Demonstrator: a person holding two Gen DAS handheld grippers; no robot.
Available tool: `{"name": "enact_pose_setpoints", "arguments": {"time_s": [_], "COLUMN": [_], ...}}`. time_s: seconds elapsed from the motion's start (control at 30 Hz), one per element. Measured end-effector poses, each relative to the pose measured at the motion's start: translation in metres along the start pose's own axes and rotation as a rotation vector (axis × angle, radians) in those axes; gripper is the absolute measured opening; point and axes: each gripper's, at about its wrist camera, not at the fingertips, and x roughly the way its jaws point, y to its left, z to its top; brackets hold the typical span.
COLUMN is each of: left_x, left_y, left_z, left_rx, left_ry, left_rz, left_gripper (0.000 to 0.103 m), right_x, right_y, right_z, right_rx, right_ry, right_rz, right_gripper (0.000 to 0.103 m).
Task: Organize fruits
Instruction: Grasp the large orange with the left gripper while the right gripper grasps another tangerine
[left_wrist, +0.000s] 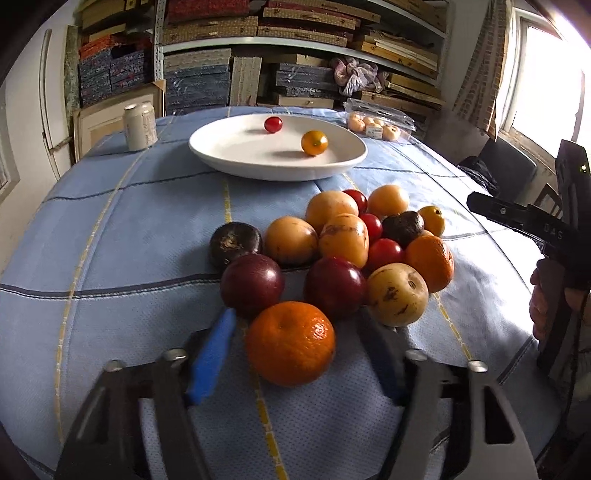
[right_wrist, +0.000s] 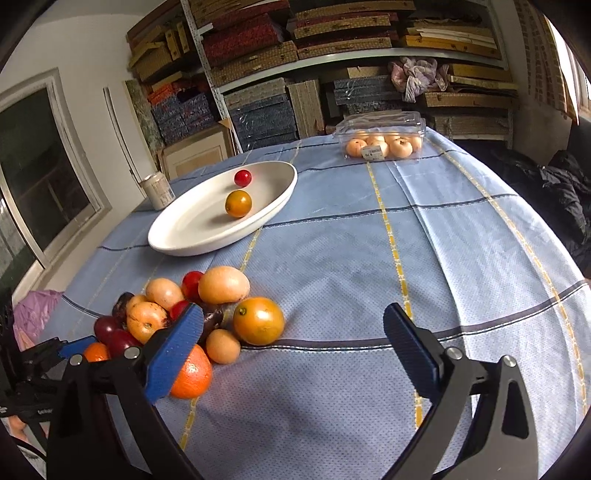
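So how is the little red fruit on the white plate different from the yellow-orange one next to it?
The red fruit is smaller; the yellow-orange fruit is clearly bigger. The red fruit is deep, shiny red; the yellow-orange fruit is golden with a tiny dark spot on top. The red fruit sits toward the far side of the white plate; the yellow-orange fruit sits nearer the fruit pile. Both are round, lie apart, untouched.

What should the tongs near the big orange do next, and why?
Probably close the left tongs a little more on the mandarin. It sits between the blue pads with gaps on both sides, and the white plate holds only two fruits.
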Motion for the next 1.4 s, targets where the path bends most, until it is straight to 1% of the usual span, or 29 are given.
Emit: {"name": "enact_pose_setpoints", "arguments": {"time_s": [0.03, 0.07, 0.1, 0.13, 0.27, 0.37, 0.43, 0.67, 0.87, 0.9, 0.93, 1.07, 1.1, 1.13, 1.17, 1.3, 1.4], "left_x": [0.000, 0.000, 0.000, 0.001, 0.001, 0.002, 0.002, 0.001, 0.000, 0.000, 0.000, 0.001, 0.001, 0.001, 0.001, 0.001, 0.001], "left_y": [0.001, 0.003, 0.004, 0.004, 0.001, 0.002, 0.005, 0.007, 0.008, 0.008, 0.008, 0.008, 0.008, 0.008, 0.008, 0.008, 0.008], "left_z": [-0.001, -0.001, -0.001, -0.001, -0.001, -0.002, -0.004, -0.004, -0.005, -0.005, -0.005, -0.005, -0.006, -0.006, -0.006, -0.005, -0.005], "left_rx": [-0.009, -0.021, -0.026, -0.028, -0.011, -0.016, -0.029, -0.041, -0.043, -0.044, -0.047, -0.052, -0.052, -0.053, -0.054, -0.056, -0.055], "left_ry": [0.002, 0.002, 0.002, 0.005, 0.007, 0.020, 0.028, 0.030, 0.031, 0.031, 0.031, 0.034, 0.034, 0.034, 0.034, 0.033, 0.031], "left_rz": [-0.007, -0.019, -0.024, -0.029, -0.017, -0.015, -0.020, -0.032, -0.036, -0.037, -0.039, -0.049, -0.050, -0.051, -0.052, -0.053, -0.054], "left_gripper": [0.054, 0.052, 0.052, 0.051, 0.051, 0.051, 0.048, 0.047, 0.047, 0.047, 0.047, 0.047, 0.047, 0.047, 0.047, 0.047, 0.047], "right_x": [0.001, 0.001, 0.003, 0.005, 0.009, 0.011, 0.014, 0.028, 0.044, 0.048, 0.051, 0.057, 0.058, 0.061, 0.063, 0.062, 0.061], "right_y": [0.001, 0.001, 0.002, 0.002, 0.000, 0.001, 0.002, 0.006, 0.024, 0.026, 0.027, 0.016, 0.014, 0.013, 0.012, 0.011, 0.010], "right_z": [-0.001, -0.001, -0.002, -0.001, -0.002, -0.003, -0.004, -0.003, 0.004, 0.004, 0.004, 0.007, 0.007, 0.006, 0.006, 0.005, 0.006], "right_rx": [-0.006, -0.007, -0.006, -0.003, 0.018, 0.007, 0.000, -0.016, -0.093, -0.102, -0.101, -0.043, -0.034, -0.027, -0.023, -0.020, -0.010], "right_ry": [0.002, 0.005, 0.010, 0.019, 0.044, 0.053, 0.067, 0.119, 0.139, 0.150, 0.166, 0.182, 0.187, 0.200, 0.208, 0.206, 0.199], "right_rz": [-0.001, 0.003, 0.008, 0.014, 0.030, 0.023, 0.015, 0.017, -0.003, -0.009, -0.010, 0.021, 0.027, 0.036, 0.041, 0.044, 0.071], "right_gripper": [0.095, 0.093, 0.086, 0.081, 0.079, 0.074, 0.070, 0.061, 0.057, 0.054, 0.052, 0.050, 0.046, 0.039, 0.038, 0.037, 0.037]}}
